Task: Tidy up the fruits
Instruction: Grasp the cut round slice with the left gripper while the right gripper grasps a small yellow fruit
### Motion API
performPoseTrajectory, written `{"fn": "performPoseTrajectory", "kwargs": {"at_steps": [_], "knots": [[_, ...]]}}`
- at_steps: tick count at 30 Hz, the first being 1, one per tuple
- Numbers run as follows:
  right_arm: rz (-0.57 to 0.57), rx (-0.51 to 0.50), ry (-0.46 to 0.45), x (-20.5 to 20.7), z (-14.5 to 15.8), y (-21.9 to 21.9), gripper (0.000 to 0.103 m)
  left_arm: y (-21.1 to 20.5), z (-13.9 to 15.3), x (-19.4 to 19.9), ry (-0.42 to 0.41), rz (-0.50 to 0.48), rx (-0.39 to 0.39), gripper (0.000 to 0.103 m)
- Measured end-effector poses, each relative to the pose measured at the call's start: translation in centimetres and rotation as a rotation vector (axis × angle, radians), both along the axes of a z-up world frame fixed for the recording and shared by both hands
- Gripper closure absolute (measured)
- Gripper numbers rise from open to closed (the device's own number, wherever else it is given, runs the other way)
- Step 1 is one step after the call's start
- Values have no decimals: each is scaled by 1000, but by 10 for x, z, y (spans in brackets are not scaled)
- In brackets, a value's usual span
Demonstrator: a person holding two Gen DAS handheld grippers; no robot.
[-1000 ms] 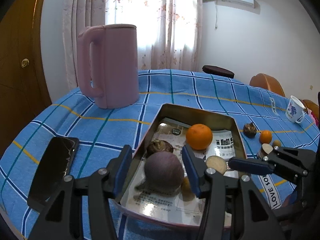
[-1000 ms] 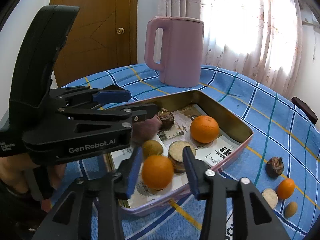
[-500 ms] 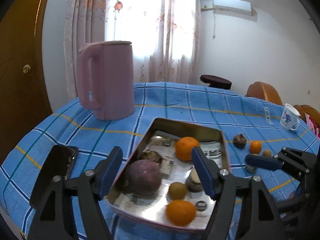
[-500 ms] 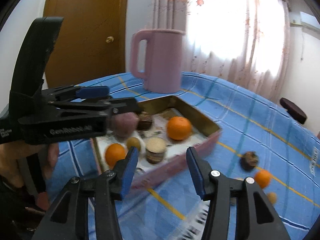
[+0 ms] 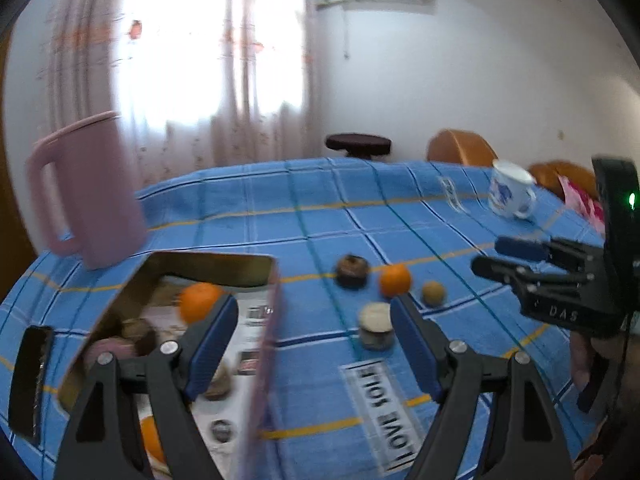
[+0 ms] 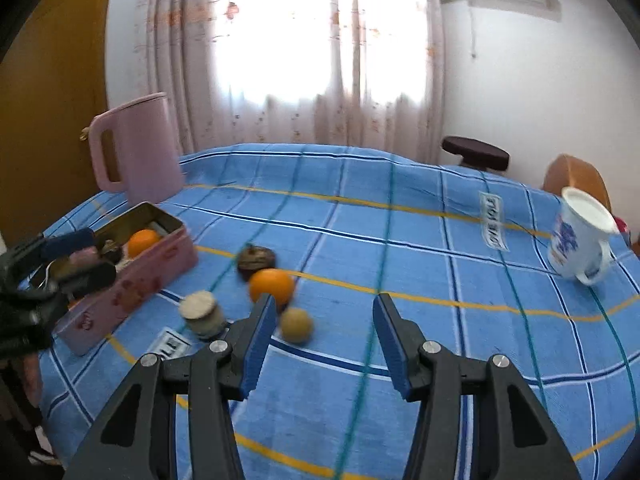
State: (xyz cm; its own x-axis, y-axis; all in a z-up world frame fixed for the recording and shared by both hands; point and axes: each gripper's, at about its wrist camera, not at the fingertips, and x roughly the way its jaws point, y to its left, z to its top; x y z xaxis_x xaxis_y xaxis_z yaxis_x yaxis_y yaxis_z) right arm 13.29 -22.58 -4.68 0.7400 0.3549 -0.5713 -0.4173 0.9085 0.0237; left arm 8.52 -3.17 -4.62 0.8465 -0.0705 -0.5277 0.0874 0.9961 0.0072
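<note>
A pink tin box (image 5: 264, 344) lined with newspaper holds an orange (image 5: 199, 306), a purple fruit, a dark brown fruit and more pieces. It also shows in the right wrist view (image 6: 132, 284). On the blue cloth beside it lie a dark brown fruit (image 6: 256, 259), an orange (image 6: 272, 285), a small tan fruit (image 6: 296, 323) and a cut pale piece (image 6: 202, 312). My left gripper (image 5: 312, 340) is open and empty above the tin's right edge. My right gripper (image 6: 324, 340) is open and empty, just right of the loose fruits.
A pink jug (image 5: 88, 192) stands behind the tin. A black phone (image 5: 30, 376) lies left of the tin. A white and blue mug (image 6: 580, 236) stands at the far right. A dark stool (image 6: 476, 152) and orange chairs stand beyond the table.
Both grippers have let go of their fruit in the tin, opened, and swung right and up, away from the tin toward the loose fruits on the cloth.
</note>
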Motion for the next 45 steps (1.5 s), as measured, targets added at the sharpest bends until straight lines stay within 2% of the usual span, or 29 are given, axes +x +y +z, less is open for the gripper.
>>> {"fn": "performPoseTrajectory", "kwargs": {"at_steps": [4, 9, 12, 16, 26, 31, 33, 45], "knots": [[7, -1, 6, -2, -5, -3, 50, -27, -7, 19, 63, -61, 27, 22], [10, 10, 19, -2, -6, -2, 50, -39, -16, 38, 130, -87, 52, 32], [15, -4, 31, 1, -8, 1, 50, -42, -24, 47, 178, -105, 57, 33], [30, -11, 52, 8, -10, 10, 50, -38, -38, 62, 260, -132, 8, 68], [62, -95, 153, 35, -27, 46, 50, -24, -30, 67, 197, -87, -43, 68], [89, -122, 214, 42, -37, 52, 65, -20, -25, 63, 157, -72, -53, 68], [107, -127, 244, 45, -41, 55, 74, -21, -24, 62, 145, -73, -43, 68], [139, -76, 121, 22, -22, 48, 76, -19, -17, 53, 86, -64, -42, 68]]}}
